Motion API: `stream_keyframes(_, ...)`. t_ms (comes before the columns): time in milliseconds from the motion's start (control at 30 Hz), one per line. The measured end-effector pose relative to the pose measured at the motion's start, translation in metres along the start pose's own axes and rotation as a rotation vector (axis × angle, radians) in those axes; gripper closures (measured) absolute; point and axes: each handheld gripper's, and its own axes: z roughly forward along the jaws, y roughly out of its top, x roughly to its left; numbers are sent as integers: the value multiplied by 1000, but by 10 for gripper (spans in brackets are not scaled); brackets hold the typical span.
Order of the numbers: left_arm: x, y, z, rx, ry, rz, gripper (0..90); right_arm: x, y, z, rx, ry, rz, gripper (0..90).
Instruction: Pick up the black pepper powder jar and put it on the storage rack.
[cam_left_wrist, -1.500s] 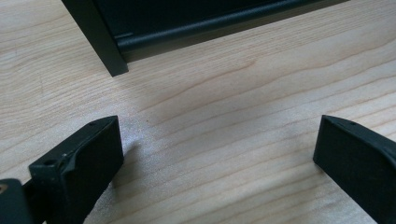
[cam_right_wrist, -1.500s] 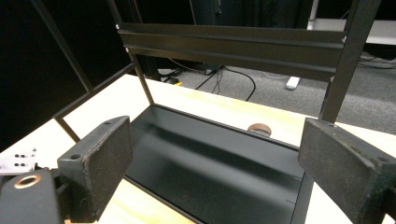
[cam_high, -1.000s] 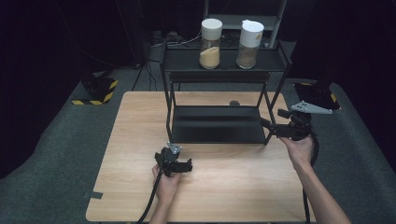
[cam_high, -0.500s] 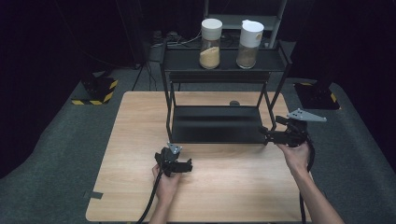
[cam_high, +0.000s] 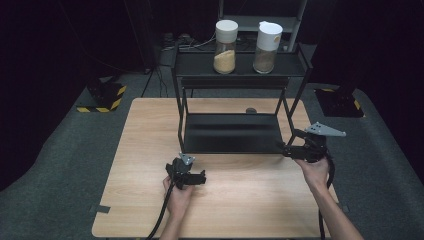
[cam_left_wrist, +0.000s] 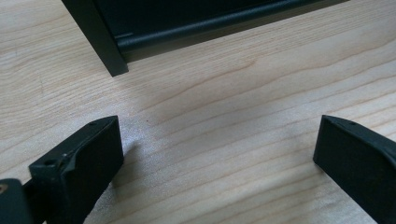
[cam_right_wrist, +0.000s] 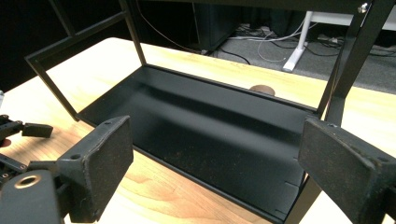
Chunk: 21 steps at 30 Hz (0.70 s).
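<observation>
The right tool (cam_high: 289, 148) has come down and inward over the last second: a moment ago it hung higher, out past the right side of the rack; now it sits low at the rack's front right corner, its jaws spread wide and holding nothing. In the right gripper view the 2 pads (cam_right_wrist: 107, 154) frame the rack's black lower shelf (cam_right_wrist: 205, 140), with the front right leg (cam_right_wrist: 348, 70) rising just beside the right-hand pad. I judge this as lining up on the rack (cam_high: 232, 132) itself, perhaps to take that leg or the shelf's edge, though from above I cannot tell whether a jaw already touches the metal.

The left tool (cam_high: 192, 177) has not moved in that time. It rests low over the bench (cam_high: 145, 150), near the rack's front left leg (cam_left_wrist: 100, 42) but apart from it, jaws open and empty with only wood grain between them.

Farther out, the rack stands at the middle back of the bench, its lower shelf bare. On its top shelf stand 2 jars, a white-lidded jar (cam_high: 226, 40) and beside it a jar with a spout lid (cam_high: 267, 40), both partly filled with something grainy. They are well apart from both tools, so any shove or lift of the rack would call for care to keep them upright.
</observation>
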Motion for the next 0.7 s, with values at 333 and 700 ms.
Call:
stream_keyframes(333, 0, 0, 0, 0, 0, 0, 15, 1, -9, 2, 10, -4, 2, 99)
stream_keyframes(700, 0, 0, 0, 0, 1, 0, 15, 2, -19, 6, 21, -6, 6, 99)
